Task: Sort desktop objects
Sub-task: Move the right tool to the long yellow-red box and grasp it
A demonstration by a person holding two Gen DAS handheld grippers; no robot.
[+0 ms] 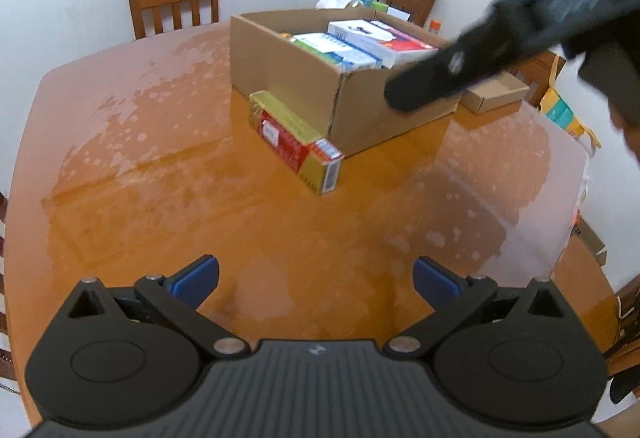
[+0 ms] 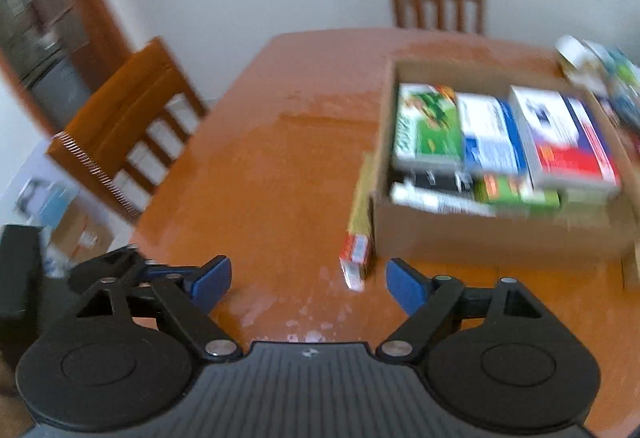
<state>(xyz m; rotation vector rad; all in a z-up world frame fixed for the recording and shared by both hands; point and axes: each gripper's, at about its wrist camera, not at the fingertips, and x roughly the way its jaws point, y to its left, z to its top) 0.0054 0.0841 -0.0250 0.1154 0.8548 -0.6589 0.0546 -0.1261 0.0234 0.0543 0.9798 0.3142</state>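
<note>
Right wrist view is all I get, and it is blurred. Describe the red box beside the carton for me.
Observer: The red and gold box lies flat beside the carton, with a barcode on its near end.
Operator: Report the left gripper.
Observer: The left gripper is open over bare table, with nothing between its fingers.
Operator: Name anything past the carton.
Observer: A small shallow cardboard box sits on the table beyond it.

both hand-held grippers (image 1: 316, 278) (image 2: 308, 280) spread wide, empty
</note>
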